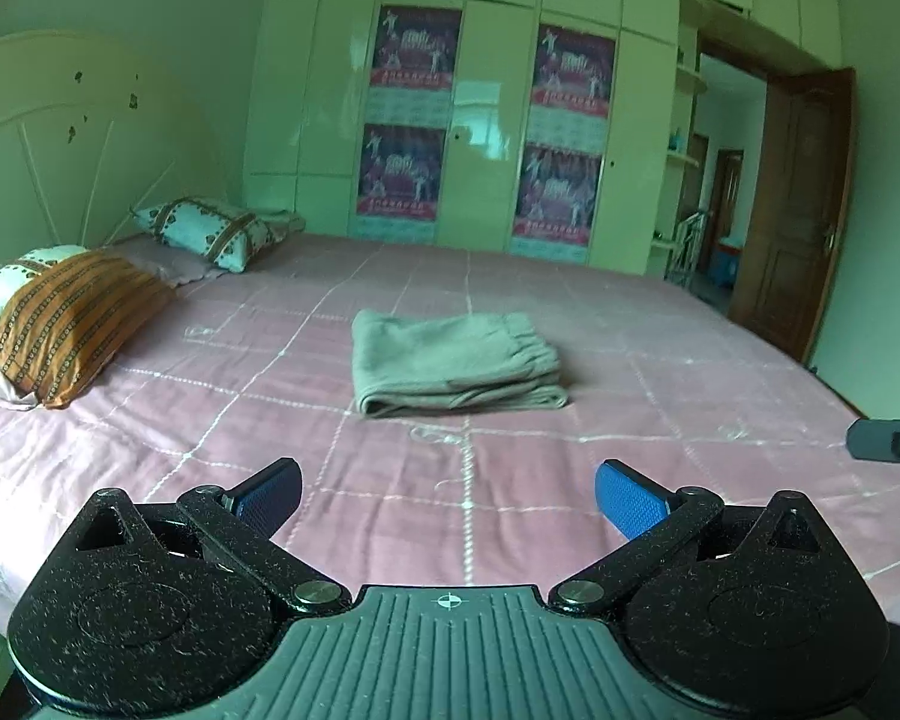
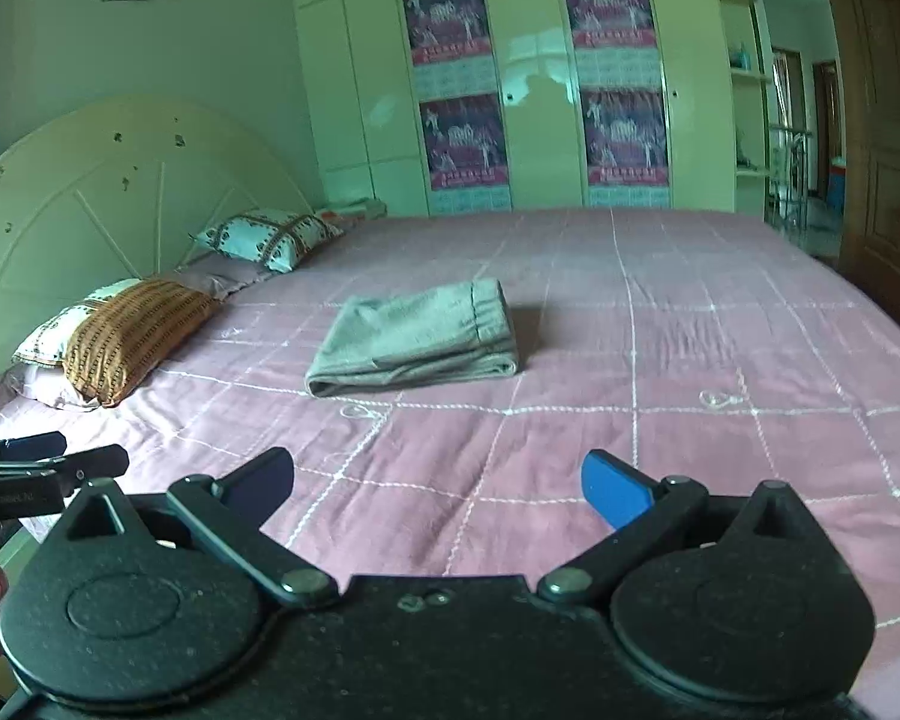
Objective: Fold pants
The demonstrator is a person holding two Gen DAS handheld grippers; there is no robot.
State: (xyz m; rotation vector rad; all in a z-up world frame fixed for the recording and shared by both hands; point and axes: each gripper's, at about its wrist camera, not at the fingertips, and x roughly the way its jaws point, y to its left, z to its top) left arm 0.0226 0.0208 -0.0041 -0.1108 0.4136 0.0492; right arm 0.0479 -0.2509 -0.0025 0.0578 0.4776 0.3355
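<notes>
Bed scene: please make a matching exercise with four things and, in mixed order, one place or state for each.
Things:
1. grey pants
2. orange striped pillow
3. brown door
4. left gripper

Places or states:
A. standing open beside the wardrobe
B. folded on the middle of the pink bedspread
C. jaws wide apart, nothing between them
D. lying near the headboard

Pairs: 1-B, 2-D, 3-A, 4-C

Black speckled left gripper (image 1: 448,495), blue pads (image 1: 630,498), ribbed grey base, silver pivot screws
</notes>
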